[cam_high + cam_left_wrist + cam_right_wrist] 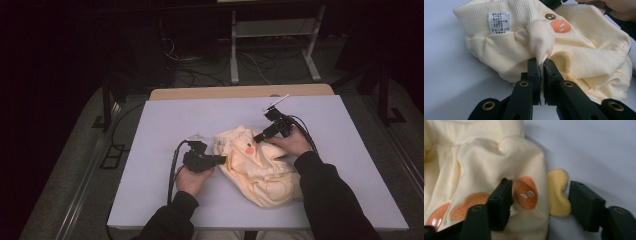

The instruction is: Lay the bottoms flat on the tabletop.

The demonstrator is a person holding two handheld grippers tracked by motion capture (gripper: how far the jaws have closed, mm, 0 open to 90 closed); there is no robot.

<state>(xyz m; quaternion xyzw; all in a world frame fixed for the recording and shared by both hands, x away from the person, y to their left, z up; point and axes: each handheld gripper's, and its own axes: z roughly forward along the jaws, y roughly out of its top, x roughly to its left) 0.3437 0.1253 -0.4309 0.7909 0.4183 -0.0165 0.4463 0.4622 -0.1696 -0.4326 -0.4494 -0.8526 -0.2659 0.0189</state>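
The left gripper [541, 65] pinches a fold of the pale yellow garment [584, 50] between closed jaws; a white care label [499, 22] sits on the ribbed band [474, 17].

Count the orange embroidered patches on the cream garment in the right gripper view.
3. First patch lies between the jaws of the right tool; second patch just left of them; third patch at the picture's bottom-left corner. Folds of the garment may hide more.
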